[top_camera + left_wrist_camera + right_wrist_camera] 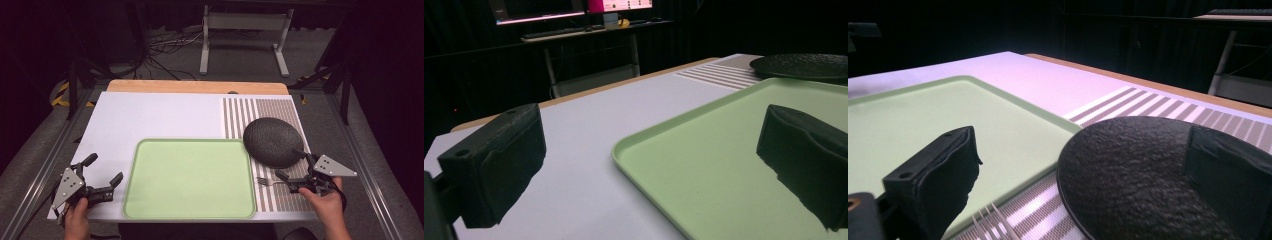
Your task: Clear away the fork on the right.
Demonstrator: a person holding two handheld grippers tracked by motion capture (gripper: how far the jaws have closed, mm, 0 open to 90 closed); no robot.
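The right claw (289,169) hangs open, empty, just above a fork (270,181) on the striped mat (280,112) between tray (190,214) and dark plate (272,141). The fork looks light, stiff and slippery; take its handle. It lies crosswise, tines toward the tray. The left claw (102,173) is open too.

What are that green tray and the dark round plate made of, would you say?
The green tray looks like plastic: one even pale colour, a smooth matte face, and a softly rounded moulded rim. The dark plate could be stoneware or cast iron; its black surface is rough and pebbled, without shine. The pictures cannot settle which.
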